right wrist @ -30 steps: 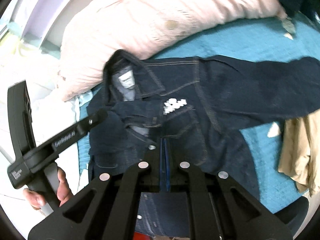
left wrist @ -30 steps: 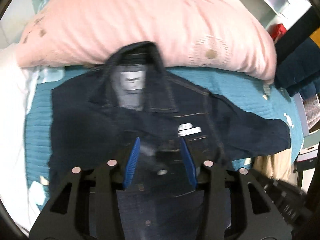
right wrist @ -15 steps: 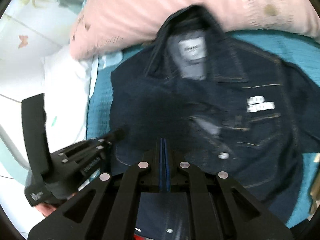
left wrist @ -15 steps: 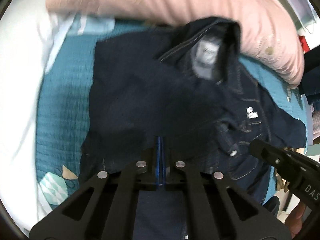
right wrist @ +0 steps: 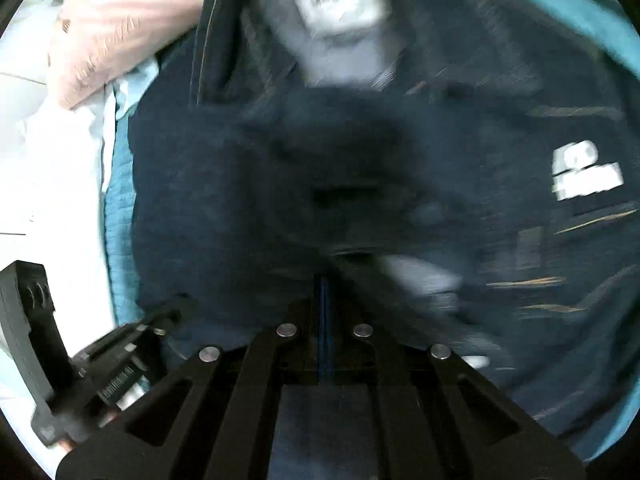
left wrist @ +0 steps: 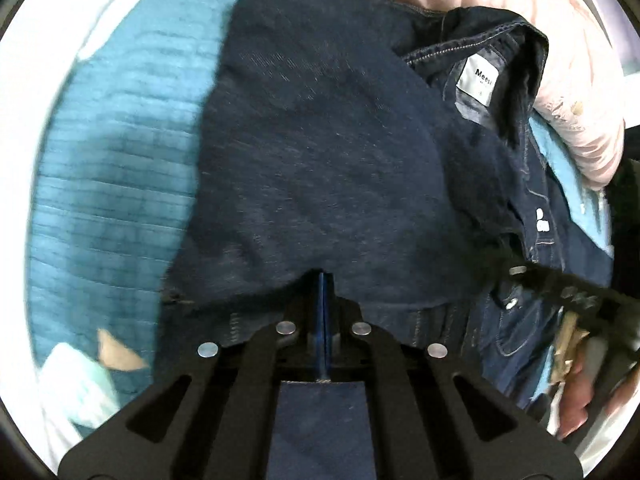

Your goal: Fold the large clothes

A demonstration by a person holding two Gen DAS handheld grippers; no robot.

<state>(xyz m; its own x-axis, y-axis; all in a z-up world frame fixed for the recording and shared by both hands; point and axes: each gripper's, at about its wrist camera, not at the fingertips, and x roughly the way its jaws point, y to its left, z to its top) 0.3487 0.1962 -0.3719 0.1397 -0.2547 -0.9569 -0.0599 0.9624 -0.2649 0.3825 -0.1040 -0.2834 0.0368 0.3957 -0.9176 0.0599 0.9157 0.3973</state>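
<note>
A ribbed teal bedspread (left wrist: pixel 112 184) is being covered by the dark denim jacket (left wrist: pixel 320 152), collar at one o'clock. Its folded twill is being pinched by both the left gripper (left wrist: pixel 323 280) and right gripper (right wrist: pixel 323 280), blue pads pressed together.

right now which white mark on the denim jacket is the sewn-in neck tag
The white rectangular tag inside the collar, printed with dark letters; the other white mark is chest lettering beside the buttons.

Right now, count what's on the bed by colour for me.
Dark blue: 1, the jacket
Pink: 1, the pillow
Teal: 1, the bed cover
Total: 3
</note>
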